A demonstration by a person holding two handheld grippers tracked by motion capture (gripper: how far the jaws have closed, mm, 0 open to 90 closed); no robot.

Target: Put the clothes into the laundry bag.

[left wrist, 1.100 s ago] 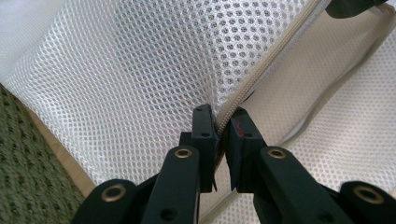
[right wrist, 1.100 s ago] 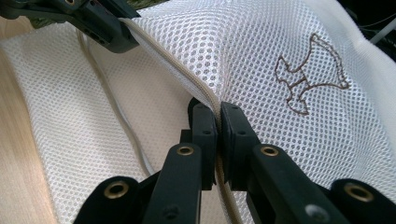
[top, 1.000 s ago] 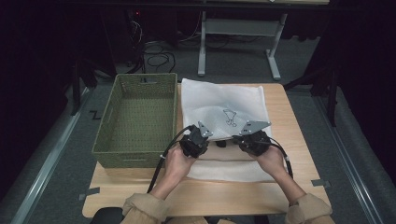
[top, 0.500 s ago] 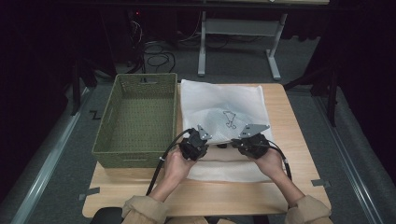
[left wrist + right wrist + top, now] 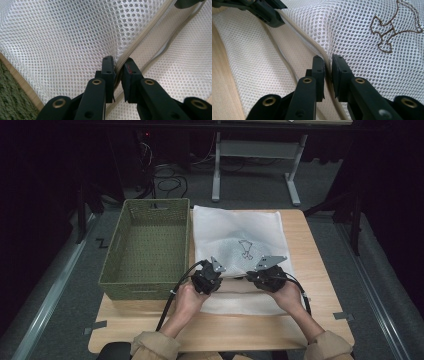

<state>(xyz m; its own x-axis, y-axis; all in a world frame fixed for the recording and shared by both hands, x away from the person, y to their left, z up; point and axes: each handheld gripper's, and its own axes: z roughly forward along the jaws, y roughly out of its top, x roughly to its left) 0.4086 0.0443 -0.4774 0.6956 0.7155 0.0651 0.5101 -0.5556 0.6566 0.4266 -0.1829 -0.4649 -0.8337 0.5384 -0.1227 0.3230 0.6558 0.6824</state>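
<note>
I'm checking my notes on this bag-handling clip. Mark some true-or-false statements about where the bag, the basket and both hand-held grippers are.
1. The white mesh bag lies on the table. True.
2. The green basket holds folded clothes. False: it is empty.
3. The left hand-held gripper has the bag's zipper edge between its jaws. True.
4. The right hand-held gripper rests inside the basket. False: it is at the bag's zipper edge.

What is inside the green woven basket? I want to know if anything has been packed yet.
The green woven basket shows only its bare woven floor in the high view; its near wall hides a strip of floor behind it.
</note>
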